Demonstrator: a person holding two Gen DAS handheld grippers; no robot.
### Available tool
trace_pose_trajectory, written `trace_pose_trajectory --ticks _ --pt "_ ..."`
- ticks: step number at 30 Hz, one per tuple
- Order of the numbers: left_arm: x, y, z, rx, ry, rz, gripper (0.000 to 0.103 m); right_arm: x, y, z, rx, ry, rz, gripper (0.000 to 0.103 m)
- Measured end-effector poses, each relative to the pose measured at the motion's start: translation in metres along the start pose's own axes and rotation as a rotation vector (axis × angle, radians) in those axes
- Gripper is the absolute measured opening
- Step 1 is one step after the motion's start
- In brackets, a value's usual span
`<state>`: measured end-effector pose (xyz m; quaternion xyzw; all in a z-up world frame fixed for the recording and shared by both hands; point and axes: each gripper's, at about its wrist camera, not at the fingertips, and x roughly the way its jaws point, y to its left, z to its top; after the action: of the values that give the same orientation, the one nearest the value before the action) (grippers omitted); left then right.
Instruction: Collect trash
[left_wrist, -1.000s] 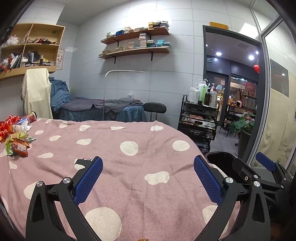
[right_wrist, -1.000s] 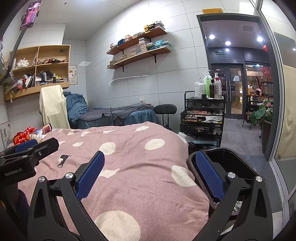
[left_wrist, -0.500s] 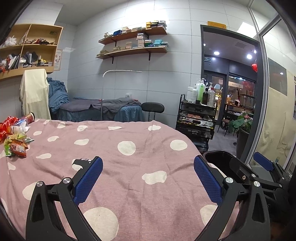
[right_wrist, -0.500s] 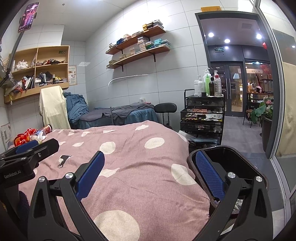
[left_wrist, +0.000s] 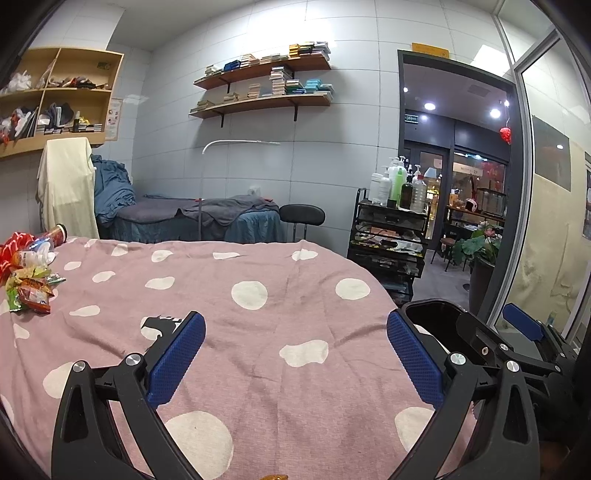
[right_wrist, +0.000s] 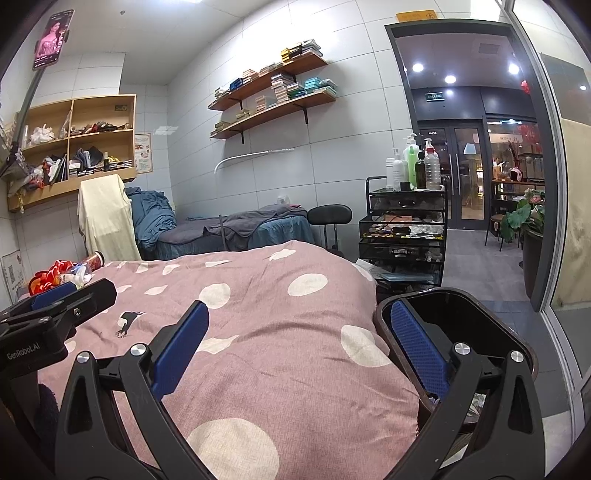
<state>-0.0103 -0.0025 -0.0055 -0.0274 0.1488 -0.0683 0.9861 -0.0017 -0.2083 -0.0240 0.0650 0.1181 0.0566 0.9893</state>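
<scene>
A pile of trash (left_wrist: 27, 269) lies at the far left of the pink polka-dot bedspread (left_wrist: 258, 306): snack wrappers, a crushed plastic bottle and a red tube can. It also shows in the right wrist view (right_wrist: 66, 271). A black trash bin (right_wrist: 461, 314) stands beside the bed's right edge; it shows in the left wrist view (left_wrist: 436, 314) too. My left gripper (left_wrist: 295, 343) is open and empty above the bedspread. My right gripper (right_wrist: 299, 339) is open and empty, its right finger over the bin's rim.
A black trolley (right_wrist: 404, 229) with bottles stands beyond the bed's right corner. A black stool (left_wrist: 301, 214) and a massage bed (left_wrist: 192, 218) stand at the back wall. A glass partition (right_wrist: 554, 221) runs along the right.
The left gripper has tilted slightly, so the scene has shifted a little lower in its view. Both grippers stay open and empty. The trash has not moved.
</scene>
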Motion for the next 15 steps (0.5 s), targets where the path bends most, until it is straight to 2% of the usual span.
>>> trace_pose_trajectory --ticks 15 --pt "0.0016 -0.0013 -0.0001 0.009 -0.004 -0.019 0.098 -0.0005 -0.0014 -0.0002 0.006 0.003 -0.002 0.098"
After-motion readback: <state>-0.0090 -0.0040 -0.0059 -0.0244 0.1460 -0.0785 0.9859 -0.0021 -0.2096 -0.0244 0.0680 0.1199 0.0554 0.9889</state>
